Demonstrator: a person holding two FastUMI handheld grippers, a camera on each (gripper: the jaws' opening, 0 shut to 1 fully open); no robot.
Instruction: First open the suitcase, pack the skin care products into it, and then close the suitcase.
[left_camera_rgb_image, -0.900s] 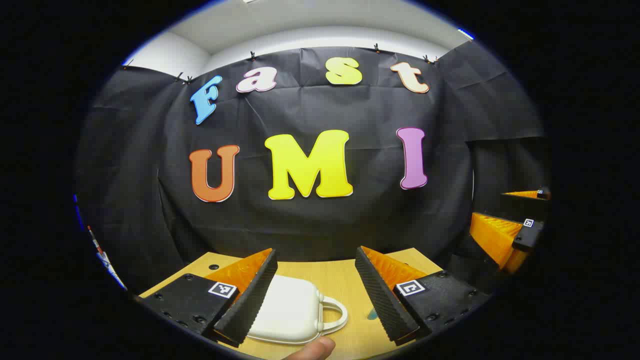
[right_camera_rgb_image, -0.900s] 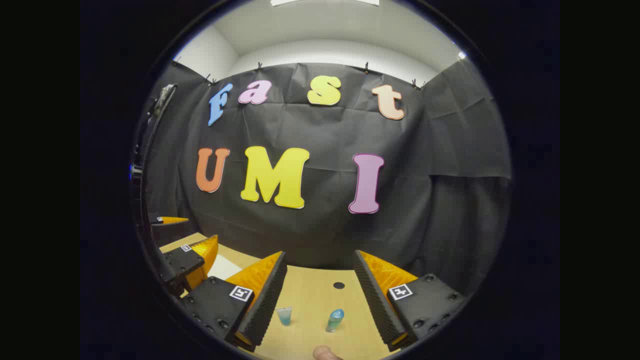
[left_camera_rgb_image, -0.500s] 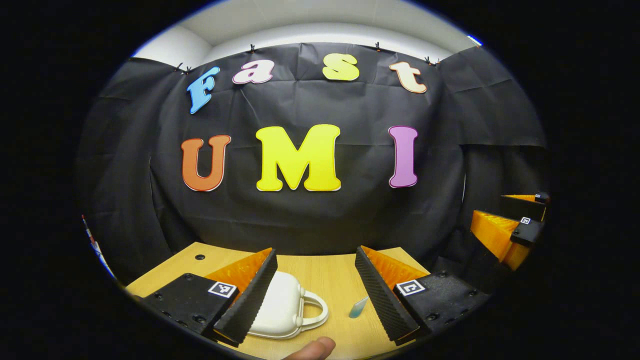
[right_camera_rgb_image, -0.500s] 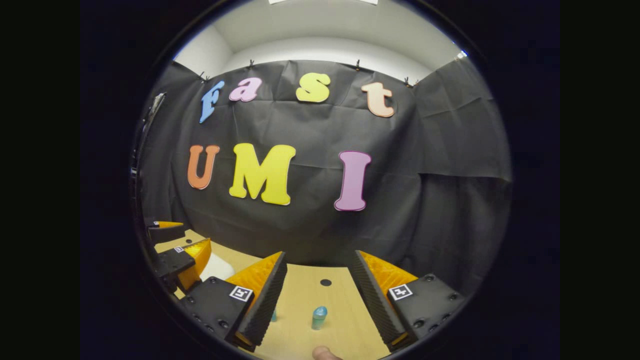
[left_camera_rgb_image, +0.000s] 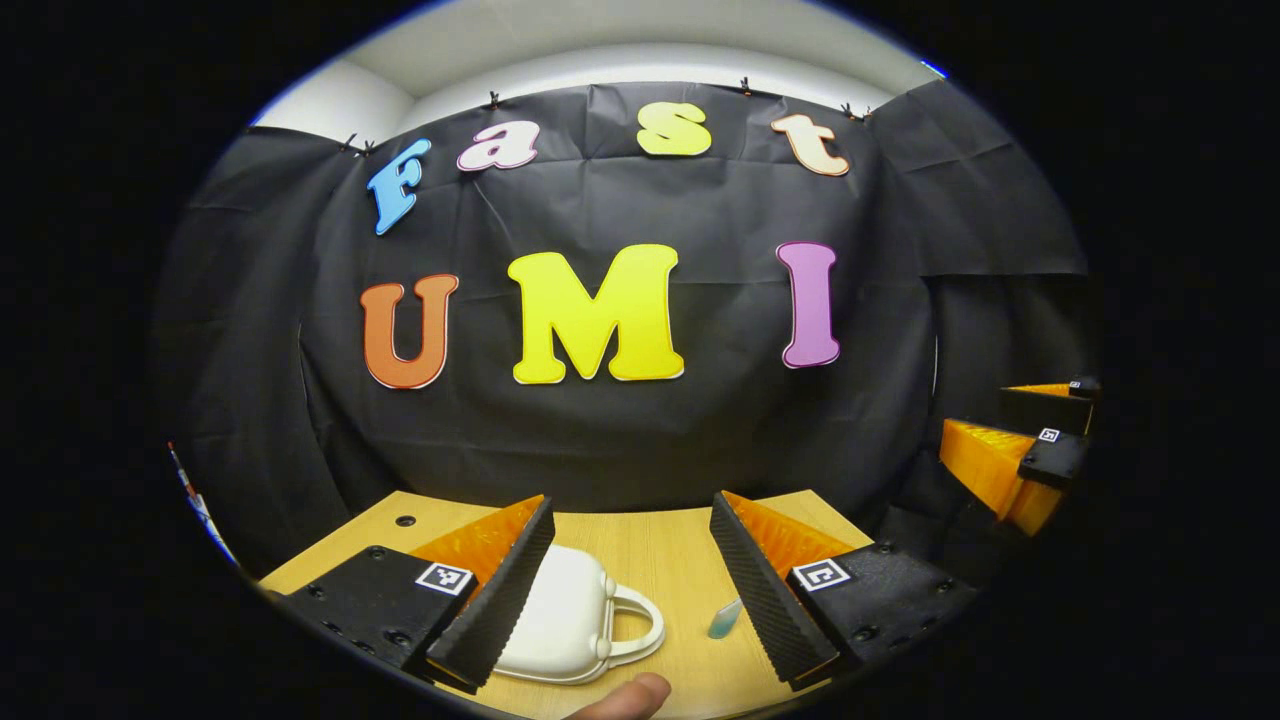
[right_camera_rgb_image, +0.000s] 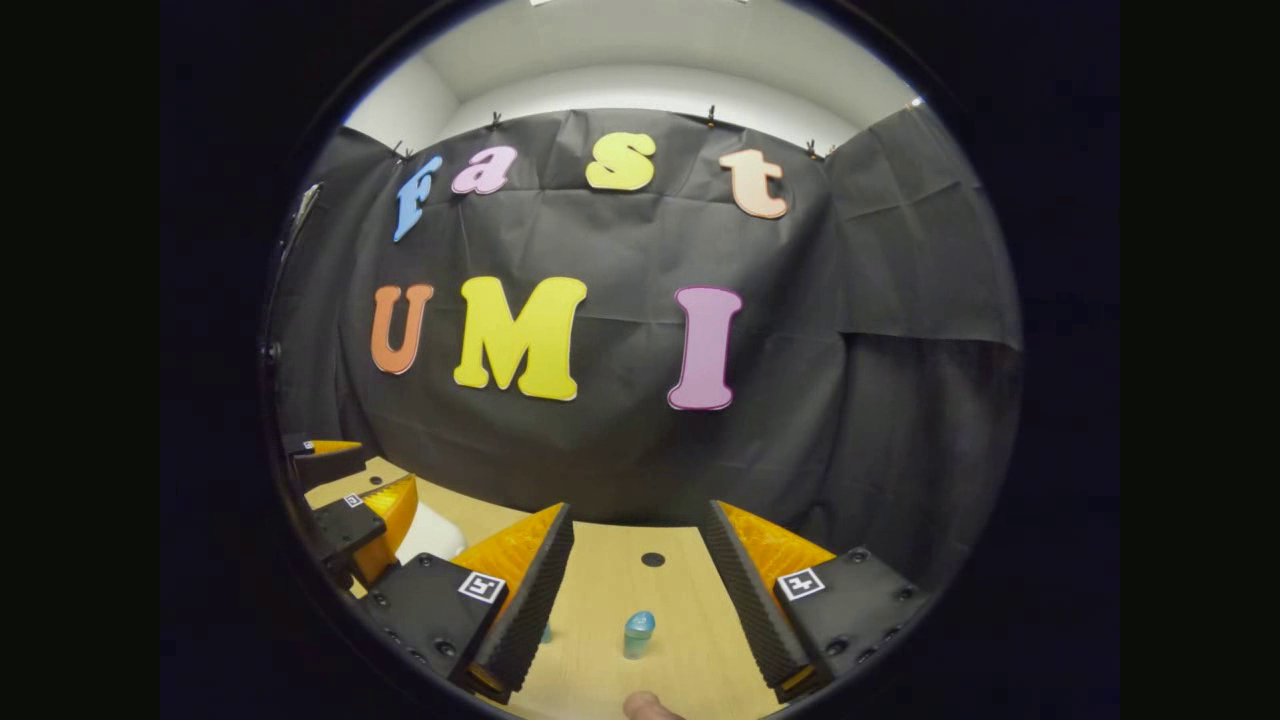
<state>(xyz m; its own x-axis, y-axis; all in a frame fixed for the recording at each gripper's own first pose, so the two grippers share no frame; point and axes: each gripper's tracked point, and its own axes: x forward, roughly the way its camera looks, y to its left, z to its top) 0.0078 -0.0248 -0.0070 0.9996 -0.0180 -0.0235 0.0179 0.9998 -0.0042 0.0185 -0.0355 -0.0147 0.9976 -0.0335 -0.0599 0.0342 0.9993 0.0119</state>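
A small white suitcase (left_camera_rgb_image: 560, 625) with a loop handle lies closed on the wooden table (left_camera_rgb_image: 660, 555); its left part is hidden behind the left finger of my left gripper (left_camera_rgb_image: 628, 600), which hangs open above it. A blue-green tube (left_camera_rgb_image: 724, 618) lies right of the handle. In the right gripper view my right gripper (right_camera_rgb_image: 635, 600) is open above the table, with a small blue bottle (right_camera_rgb_image: 637, 634) standing between its fingers farther off. Another blue item (right_camera_rgb_image: 545, 633) peeks out beside its left finger. The suitcase (right_camera_rgb_image: 428, 533) shows white at the left, behind the left gripper (right_camera_rgb_image: 355, 495).
The black cloth wall stands close behind the table's far edge. A round hole (right_camera_rgb_image: 652, 559) sits in the tabletop ahead of the bottle, another hole (left_camera_rgb_image: 404, 521) at the far left. The right gripper (left_camera_rgb_image: 1020, 450) shows at the right edge of the left gripper view. A fingertip (left_camera_rgb_image: 625, 697) shows at the bottom.
Both views have shifted: the suitcase sits farther left and smaller in the left gripper view, and the tube has come into sight. In the right gripper view the bottle and second item slid left.
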